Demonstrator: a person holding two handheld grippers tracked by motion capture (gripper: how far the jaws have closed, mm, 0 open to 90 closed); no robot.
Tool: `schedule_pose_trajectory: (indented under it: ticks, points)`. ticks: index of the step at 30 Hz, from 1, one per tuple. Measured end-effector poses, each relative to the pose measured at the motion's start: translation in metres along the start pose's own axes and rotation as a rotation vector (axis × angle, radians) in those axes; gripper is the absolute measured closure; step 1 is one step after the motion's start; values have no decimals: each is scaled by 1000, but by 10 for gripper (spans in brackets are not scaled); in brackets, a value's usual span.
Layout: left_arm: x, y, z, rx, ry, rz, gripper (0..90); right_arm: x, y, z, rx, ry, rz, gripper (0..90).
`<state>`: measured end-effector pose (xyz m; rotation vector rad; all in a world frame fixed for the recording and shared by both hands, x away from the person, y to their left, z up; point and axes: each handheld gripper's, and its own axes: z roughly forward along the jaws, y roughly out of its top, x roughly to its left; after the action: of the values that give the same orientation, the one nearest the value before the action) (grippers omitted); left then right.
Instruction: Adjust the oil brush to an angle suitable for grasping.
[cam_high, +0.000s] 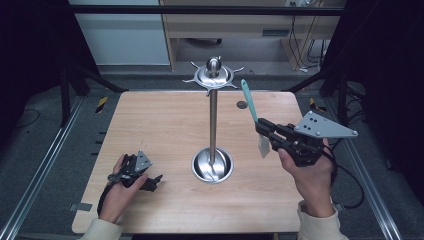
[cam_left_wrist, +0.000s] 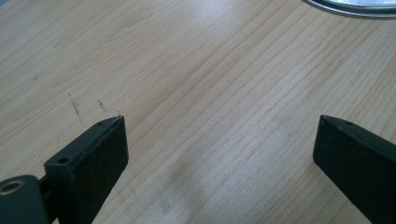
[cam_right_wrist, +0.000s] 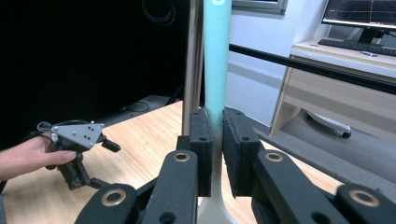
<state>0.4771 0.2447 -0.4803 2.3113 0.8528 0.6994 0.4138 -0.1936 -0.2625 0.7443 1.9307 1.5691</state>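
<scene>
Right hand-held gripper: raised above the desk, right of centre. Jaws clamped on the teal handle of a spatula, low on the handle near where it fades to the pale blade. Handle points up and away, tilted a little toward the stand; the blade hangs below the jaws, clear of the desk. In the right gripper view the spatula stands nearly upright between the jaws, with the pole just behind and left of it.

Left hand-held gripper: low at the near-left of the desk, jaws wide apart, holding nothing. Its own view shows bare wood between them and the rim of the base at the top edge.

Utensil stand: centre of the desk, round steel base, thin pole, ring of curved hooks under a ball top. No utensil hangs on it.

Judgement: likely step is hanging the spatula on a hook. A pale mark at the handle's top end may be a hanging hole; too cropped to be sure.

To do it well:
- lift until the handle tip is above hook height;
- approach the nearest right-side hook, keeping clear of the pole;
- keep the grip firm so the handle does not swivel;
- lower onto the hook before releasing;
- the left gripper could steady the base if the stand rocks.
</scene>
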Motion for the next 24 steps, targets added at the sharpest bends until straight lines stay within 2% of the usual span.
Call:
schedule_pose_trajectory:
  ticks: [24]
  points:
    - [-1,0,0,4,-4,4,29,2,-1,3,30,23,-8,826]
